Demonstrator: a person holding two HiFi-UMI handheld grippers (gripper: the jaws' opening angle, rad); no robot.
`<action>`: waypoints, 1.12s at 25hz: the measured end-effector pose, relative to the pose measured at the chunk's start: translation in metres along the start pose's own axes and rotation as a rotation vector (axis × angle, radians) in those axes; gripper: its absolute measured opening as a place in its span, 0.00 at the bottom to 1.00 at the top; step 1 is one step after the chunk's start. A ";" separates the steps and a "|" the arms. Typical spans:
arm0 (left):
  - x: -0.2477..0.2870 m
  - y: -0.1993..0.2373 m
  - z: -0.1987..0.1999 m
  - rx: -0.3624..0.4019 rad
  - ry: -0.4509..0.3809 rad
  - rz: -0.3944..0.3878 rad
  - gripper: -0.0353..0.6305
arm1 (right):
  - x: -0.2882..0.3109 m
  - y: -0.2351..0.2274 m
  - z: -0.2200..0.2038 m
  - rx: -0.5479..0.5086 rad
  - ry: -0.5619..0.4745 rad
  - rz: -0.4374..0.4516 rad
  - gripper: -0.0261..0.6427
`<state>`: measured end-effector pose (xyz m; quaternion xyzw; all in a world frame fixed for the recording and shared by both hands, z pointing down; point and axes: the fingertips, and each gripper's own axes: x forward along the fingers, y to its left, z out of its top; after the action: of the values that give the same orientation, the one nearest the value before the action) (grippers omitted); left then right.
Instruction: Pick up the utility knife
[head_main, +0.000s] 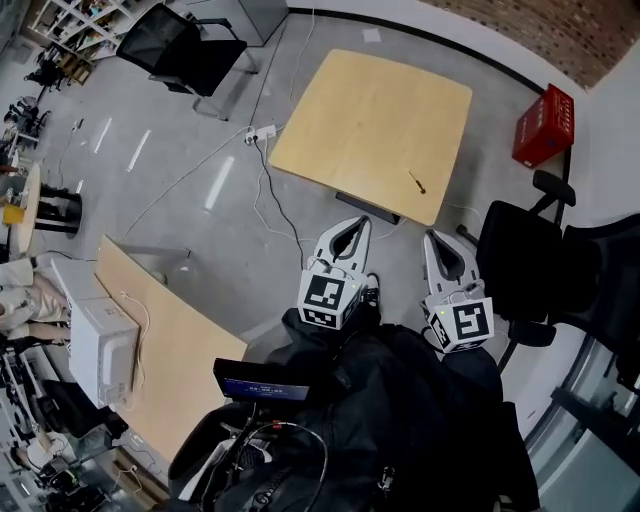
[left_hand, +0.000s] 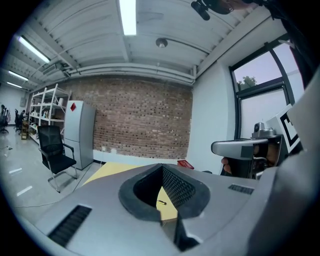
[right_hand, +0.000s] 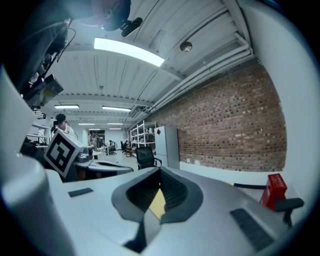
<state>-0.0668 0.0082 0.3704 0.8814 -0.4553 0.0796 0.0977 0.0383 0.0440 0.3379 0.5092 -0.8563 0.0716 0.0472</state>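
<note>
Basically nothing's done yet. The grey left claw (head_main: 358, 225) is pressed together on nothing. The thin dark utility knife (head_main: 418, 182) lies untouched near the edge of the pale wooden tabletop (head_main: 370, 110), well ahead. The grey right claw (head_main: 434, 240) is closed and empty too, so the whole approach and grab is still left.

I see utility knife (head_main: 417, 181): small, slim, dark, one end seemingly yellowish. Lies flat on light wood tabletop (head_main: 370, 110), near table edge closest to grippers, set diagonally. Sits ahead of both grippers, well apart, untouched; nearer line of right gripper (head_main: 437, 238) than left gripper (head_main: 352, 222). In left gripper view, shows tiny through opening between jaw pads.
</note>
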 end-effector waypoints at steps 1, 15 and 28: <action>0.006 0.003 -0.001 -0.003 0.005 -0.005 0.05 | 0.006 -0.003 -0.002 0.001 0.008 -0.003 0.05; 0.055 0.040 -0.025 -0.051 0.089 -0.043 0.05 | 0.057 -0.028 -0.031 0.005 0.127 -0.040 0.05; 0.088 0.026 -0.083 -0.089 0.223 -0.025 0.05 | 0.061 -0.051 -0.101 0.062 0.285 0.008 0.05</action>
<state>-0.0419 -0.0550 0.4733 0.8674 -0.4337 0.1557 0.1880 0.0552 -0.0158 0.4511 0.4916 -0.8405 0.1696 0.1522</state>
